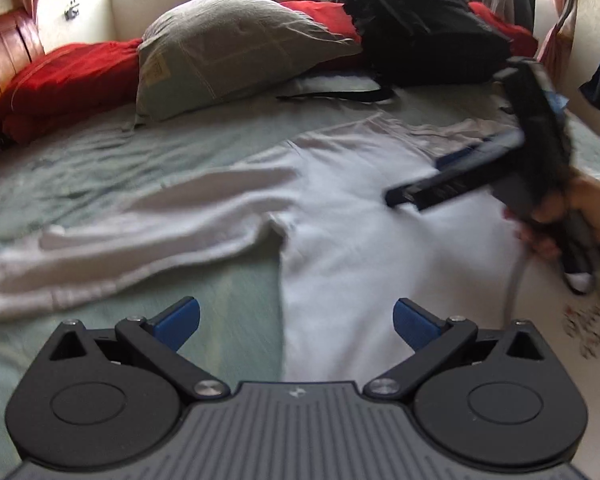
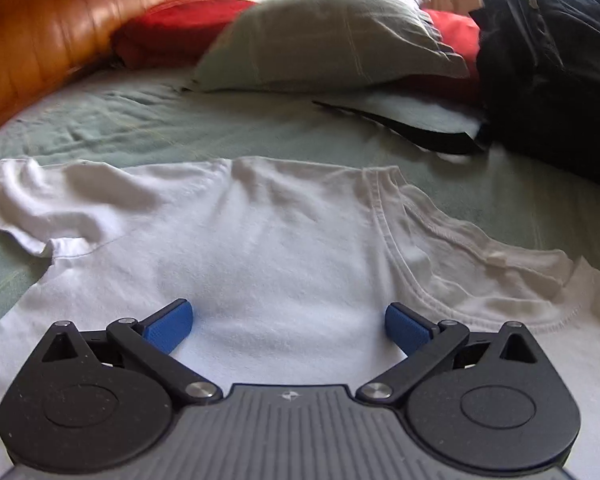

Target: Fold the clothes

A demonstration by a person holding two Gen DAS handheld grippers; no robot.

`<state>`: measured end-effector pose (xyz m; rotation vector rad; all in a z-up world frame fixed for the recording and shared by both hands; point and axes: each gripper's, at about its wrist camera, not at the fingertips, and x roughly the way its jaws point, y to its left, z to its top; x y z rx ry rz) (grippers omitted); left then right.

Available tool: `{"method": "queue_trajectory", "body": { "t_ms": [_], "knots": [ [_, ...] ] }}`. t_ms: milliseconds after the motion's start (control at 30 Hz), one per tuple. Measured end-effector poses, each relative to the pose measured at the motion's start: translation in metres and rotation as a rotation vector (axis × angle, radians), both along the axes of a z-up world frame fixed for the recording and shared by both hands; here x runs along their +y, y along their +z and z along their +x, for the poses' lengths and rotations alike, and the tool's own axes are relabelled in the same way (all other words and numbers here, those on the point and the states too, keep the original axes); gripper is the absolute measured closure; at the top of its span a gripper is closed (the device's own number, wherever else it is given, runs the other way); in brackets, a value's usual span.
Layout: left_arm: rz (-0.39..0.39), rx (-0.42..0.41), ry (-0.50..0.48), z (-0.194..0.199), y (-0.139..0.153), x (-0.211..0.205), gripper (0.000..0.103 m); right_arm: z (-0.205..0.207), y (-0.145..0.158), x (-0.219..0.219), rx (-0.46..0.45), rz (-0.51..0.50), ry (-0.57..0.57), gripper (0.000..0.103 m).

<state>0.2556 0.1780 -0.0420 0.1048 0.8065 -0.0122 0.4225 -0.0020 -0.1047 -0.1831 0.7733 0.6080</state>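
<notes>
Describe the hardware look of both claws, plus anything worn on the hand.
Both match: left claw and right claw have blue ribbed pads on black linkage arms with silver pivot bolts, round black side housings, and a grey ribbed centre plate with a small logo. No cables visible. The hand is blurred; I can't make out any sleeve.

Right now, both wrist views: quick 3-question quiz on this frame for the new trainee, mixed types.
1. True or false: the left gripper is shut on the shirt.
2. What lies spread flat on the bed? A) trousers B) shirt C) towel
3. Fill in: the dark thing beside the pillow is a ____.

Key:
1. False. Both the left and the right gripper are open, holding nothing.
2. B
3. backpack
</notes>
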Motion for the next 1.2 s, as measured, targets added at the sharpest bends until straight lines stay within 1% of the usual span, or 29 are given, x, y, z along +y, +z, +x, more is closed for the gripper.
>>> {"method": "queue_trajectory", "body": {
  "t_ms": [67, 100, 233, 333, 400, 467, 533, 600, 700, 767, 833, 900, 1000, 1033, 1100, 1133, 1200],
  "knots": [
    [0.040, -0.022, 0.003, 0.030, 0.001, 0.004, 0.001, 0.003, -0.001, -0.005, 0.006, 0.035, 0.010, 0.000],
    [0.043, -0.031, 0.005, 0.045, 0.001, 0.007, 0.001, 0.002, -0.001, -0.006, 0.006, 0.043, 0.010, 0.000],
    [-0.024, -0.038, 0.065, 0.103, -0.006, 0.026, 0.001, 0.002, 0.000, -0.006, -0.007, 0.038, 0.018, 0.000],
    [-0.088, 0.005, 0.112, 0.121, -0.021, 0.040, 0.001, 0.004, 0.000, -0.009, 0.005, 0.055, 0.019, 0.000],
    [-0.113, 0.039, 0.153, 0.119, -0.031, 0.050, 0.001, 0.005, 0.001, -0.011, 0.013, 0.066, 0.018, 0.000],
    [-0.140, 0.077, 0.205, 0.112, -0.041, 0.063, 0.001, 0.003, 0.002, -0.010, 0.015, 0.054, 0.015, 0.000],
    [-0.149, 0.067, 0.236, 0.096, -0.044, 0.076, 0.001, 0.001, 0.005, -0.009, 0.022, 0.042, 0.007, 0.000],
    [-0.140, 0.069, 0.269, 0.082, -0.041, 0.089, 0.001, -0.001, 0.009, -0.008, 0.039, 0.040, -0.001, 0.000],
    [-0.117, 0.051, 0.330, 0.062, -0.027, 0.108, 0.001, -0.003, 0.014, -0.010, 0.069, 0.100, 0.016, 0.000],
    [-0.127, 0.019, 0.367, 0.049, -0.018, 0.125, 0.001, -0.005, 0.016, -0.011, 0.081, 0.146, 0.031, 0.000],
    [-0.166, -0.020, 0.424, 0.036, -0.014, 0.145, 0.001, -0.005, 0.018, -0.012, 0.090, 0.182, 0.038, 0.000],
    [-0.231, -0.031, 0.488, 0.025, -0.018, 0.168, 0.001, -0.004, 0.018, -0.014, 0.101, 0.205, 0.037, 0.000],
    [-0.403, -0.035, 0.594, 0.008, -0.034, 0.204, 0.001, -0.001, 0.017, -0.016, 0.109, 0.216, 0.028, 0.000],
    [-0.461, -0.056, 0.610, 0.002, -0.040, 0.215, 0.001, 0.000, 0.017, -0.016, 0.109, 0.222, 0.025, 0.000],
    [-0.543, -0.125, 0.632, -0.009, -0.046, 0.232, 0.001, 0.001, 0.016, -0.018, 0.117, 0.239, 0.021, 0.000],
    [-0.577, -0.154, 0.646, -0.013, -0.048, 0.241, 0.001, 0.002, 0.016, -0.019, 0.121, 0.245, 0.017, 0.000],
    [-0.617, -0.195, 0.688, -0.016, -0.053, 0.261, 0.001, 0.003, 0.015, -0.020, 0.123, 0.254, 0.009, 0.000]
  ]
}}
